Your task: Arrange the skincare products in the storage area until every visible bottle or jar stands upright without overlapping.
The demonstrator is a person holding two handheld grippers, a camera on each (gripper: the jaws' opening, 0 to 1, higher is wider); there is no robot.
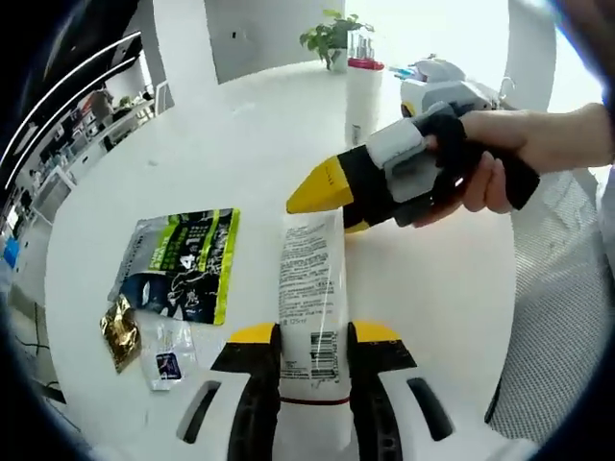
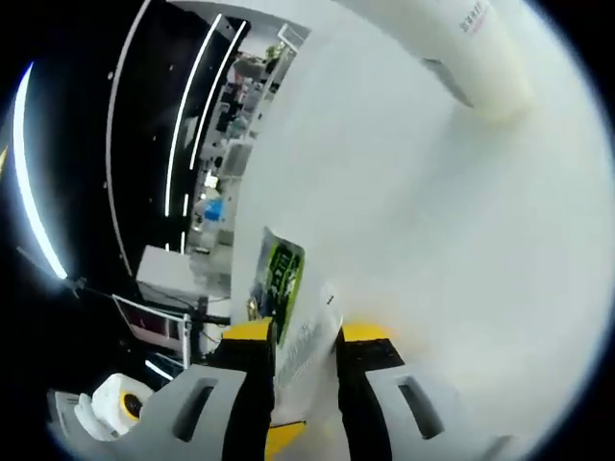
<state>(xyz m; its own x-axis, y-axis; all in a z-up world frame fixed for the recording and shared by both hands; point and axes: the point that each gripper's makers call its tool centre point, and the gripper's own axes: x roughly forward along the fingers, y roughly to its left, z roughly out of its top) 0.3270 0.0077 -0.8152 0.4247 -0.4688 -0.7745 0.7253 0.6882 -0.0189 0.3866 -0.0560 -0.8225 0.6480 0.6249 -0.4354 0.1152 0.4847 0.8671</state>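
Well left of the white tube (image 1: 309,279): gold sachet (image 1: 119,331), green packet (image 1: 183,261) and small clear sachet (image 1: 165,357), all flat on the white table (image 1: 192,144), apart from the tube and out of the way.

At the tube itself, in the left gripper view: lying flat, lengthwise away from the camera. Pinched across its near end by the left gripper (image 1: 314,334), tongs narrow and pressed to both sides, probably to anchor it.

At the tube's far end: right gripper (image 1: 332,197) reaching in from the right with yellow tips drawn close together. In the right gripper view, right gripper (image 2: 306,334) narrow, with the tube's (image 2: 300,360) thin edge between the tongs, seemingly gripped. Two holds, one per end, likely for swinging it upright without a slip.

Beyond the tube: white bottle (image 1: 363,101) with a red cap, already standing.

Right of the tube: hand (image 1: 480,158) wrapped round the right gripper's handle.

Not yet upright, so standing the tube remains.
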